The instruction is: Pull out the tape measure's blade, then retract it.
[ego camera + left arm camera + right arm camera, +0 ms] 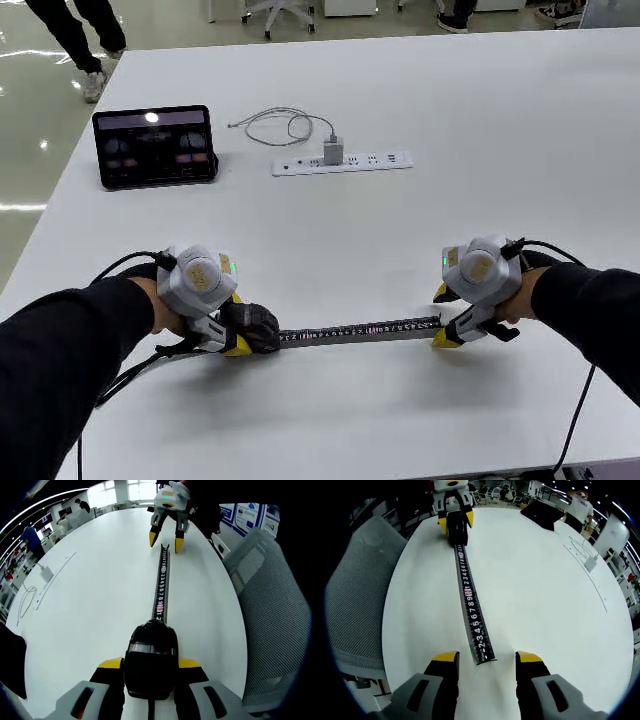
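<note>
- Our left tool (pixel 150 663) is clamped on the tape measure (pixel 256 326), one yellow-tipped jaw on each flank of its black case (pixel 151 650). We judge this grip is there to anchor the case, so it cannot slide or twist while the blade moves.
- From the mouth of the case the blade (pixel 161 582) runs straight toward 12 o'clock in the left gripper view. It lies flat on the table (pixel 450 100) with its numbers up. Resting it on the table supports its length, so we expect no sag or buckle.
- Our right tool (pixel 487 656) stands wide, with the end hook (pixel 483 656) at 6 o'clock in its own view, between the jaws. As far as we can tell, neither jaw touches it.
- With nothing pinching the tip and the blade lying extended, we judge the pull-out done and the retraction not yet begun. Whether a lock or the left tool's squeeze keeps the blade out, we cannot tell.
- In the head view the left tool sits at 8 o'clock and the right tool at 4 o'clock. The blade bridges them along the near side of the table, and the two tools face each other down one line, so the blade can run back straight.
- Farther out, a tablet (pixel 155 146) stands at 10 o'clock and a power strip (pixel 342 163) lies at 12 o'clock. Both are well apart from the blade and should not snag it.
- A mesh chair (pixel 270 610) stands just off the table's edge.
</note>
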The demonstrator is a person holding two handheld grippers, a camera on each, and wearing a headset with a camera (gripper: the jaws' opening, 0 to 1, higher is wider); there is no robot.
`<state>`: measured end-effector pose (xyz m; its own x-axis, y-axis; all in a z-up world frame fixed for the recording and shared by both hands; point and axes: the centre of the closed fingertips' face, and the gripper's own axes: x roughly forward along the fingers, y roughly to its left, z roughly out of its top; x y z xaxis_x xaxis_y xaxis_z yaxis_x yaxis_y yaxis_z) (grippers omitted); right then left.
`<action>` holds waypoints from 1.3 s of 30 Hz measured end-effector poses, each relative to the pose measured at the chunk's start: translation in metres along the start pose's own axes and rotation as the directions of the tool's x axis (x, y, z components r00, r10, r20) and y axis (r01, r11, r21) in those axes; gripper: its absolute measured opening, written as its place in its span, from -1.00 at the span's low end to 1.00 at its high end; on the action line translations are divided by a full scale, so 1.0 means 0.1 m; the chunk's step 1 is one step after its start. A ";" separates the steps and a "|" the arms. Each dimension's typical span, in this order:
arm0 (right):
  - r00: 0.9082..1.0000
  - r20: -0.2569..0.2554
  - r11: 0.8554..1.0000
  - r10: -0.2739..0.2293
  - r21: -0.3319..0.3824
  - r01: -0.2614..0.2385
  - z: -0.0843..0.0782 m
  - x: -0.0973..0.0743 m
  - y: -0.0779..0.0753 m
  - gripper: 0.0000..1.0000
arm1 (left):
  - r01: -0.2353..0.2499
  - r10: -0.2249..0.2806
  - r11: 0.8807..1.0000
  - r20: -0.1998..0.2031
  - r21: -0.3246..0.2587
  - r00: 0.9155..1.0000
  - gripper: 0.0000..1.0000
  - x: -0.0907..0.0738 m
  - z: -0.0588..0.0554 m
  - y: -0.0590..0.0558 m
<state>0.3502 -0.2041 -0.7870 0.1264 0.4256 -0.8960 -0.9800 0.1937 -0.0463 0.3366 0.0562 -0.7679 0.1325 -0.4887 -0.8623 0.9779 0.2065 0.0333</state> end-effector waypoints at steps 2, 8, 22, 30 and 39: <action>1.000 0.006 1.000 -0.007 -0.009 0.007 0.00 -0.02 -0.01 -0.18 | -0.003 0.003 1.000 -0.003 0.001 1.000 -0.31 0.01 0.00 0.00; 1.000 0.011 1.000 -0.007 -0.006 0.007 -0.02 -0.03 0.00 -0.12 | -0.025 0.026 0.999 -0.013 0.031 1.000 -0.30 0.00 -0.01 -0.01; 0.999 0.042 0.998 -0.002 0.066 -0.001 -0.07 -0.07 0.09 0.20 | -0.003 0.003 0.997 0.001 -0.080 1.000 0.49 -0.08 -0.09 -0.04; 0.997 0.078 0.994 0.016 0.105 -0.024 0.00 -0.06 0.17 0.54 | -0.050 0.047 0.983 -0.023 -0.174 0.999 1.00 -0.09 -0.24 -0.04; 0.991 0.116 0.981 -0.063 0.187 0.041 0.05 -0.09 0.13 0.99 | -0.154 0.176 0.935 0.043 -0.319 0.983 1.00 -0.24 -0.27 0.07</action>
<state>0.3370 -0.2011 -0.7773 0.2053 0.5124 -0.8339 -0.9278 0.3730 0.0008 0.3356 0.0925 -0.7604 0.3099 -0.4808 -0.8203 0.8423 0.5390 0.0023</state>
